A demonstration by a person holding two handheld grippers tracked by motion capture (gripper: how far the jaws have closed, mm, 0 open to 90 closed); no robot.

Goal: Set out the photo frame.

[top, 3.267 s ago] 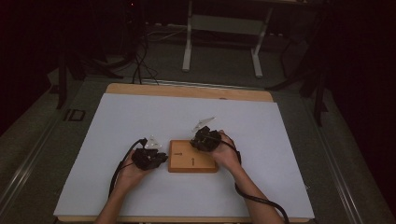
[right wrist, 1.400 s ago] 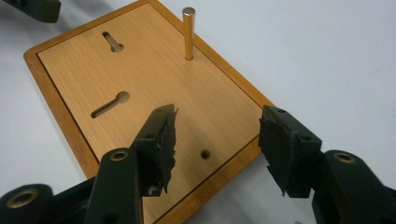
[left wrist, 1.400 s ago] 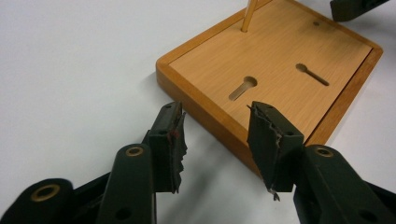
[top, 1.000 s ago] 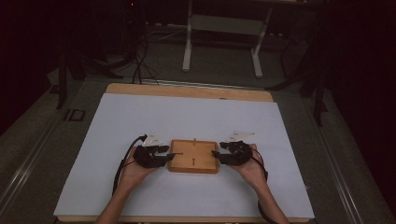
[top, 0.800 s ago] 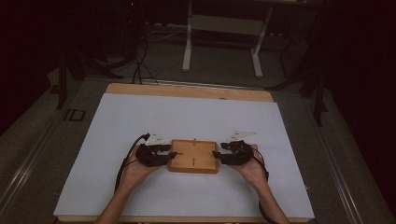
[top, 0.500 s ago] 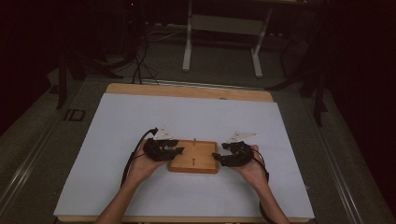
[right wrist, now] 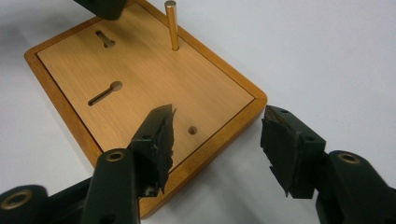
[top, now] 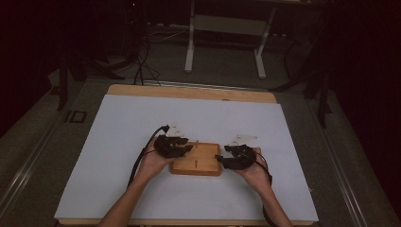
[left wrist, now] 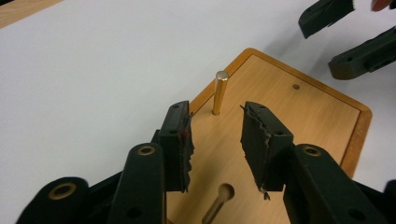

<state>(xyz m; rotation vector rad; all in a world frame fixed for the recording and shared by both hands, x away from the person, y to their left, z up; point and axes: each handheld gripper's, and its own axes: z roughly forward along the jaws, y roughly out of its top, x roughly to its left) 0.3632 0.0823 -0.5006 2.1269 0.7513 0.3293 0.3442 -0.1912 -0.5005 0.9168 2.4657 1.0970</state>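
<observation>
Two hand-held grippers flank a wooden board [top: 197, 160] that lies flat on the white table surface [top: 118, 142], nearer the person's edge than the far edge. At the left of the high view, the left gripper [top: 187, 150] reaches over the board's left end, held in the person's left hand [top: 153, 163], with its cable [top: 142, 158] trailing back toward the forearm. In the left gripper view, its jaws stand partly apart above the board face; they have just been closing, and nothing sits between the pads. A brass pin [left wrist: 219, 92] stands upright at the board's far edge, just beyond and slightly left of the gap between the jaws, not touching either pad. A keyhole slot [left wrist: 218, 200] in the board lies below the gap, and a small round hole [left wrist: 296, 87] shows further along the face. The board has a darker raised rim around a lighter inset panel. At the right of the high view, the right gripper [top: 221, 160] rests at the board's right end, held in the right hand [top: 255, 172]. In the right gripper view, its jaws straddle the near corner of the board: one pad is over the panel, the other over the white surface beside the rim. They have just been closing, stand partly apart, and press on nothing. Two keyhole slots [right wrist: 105, 92] and the brass pin show beyond.
</observation>
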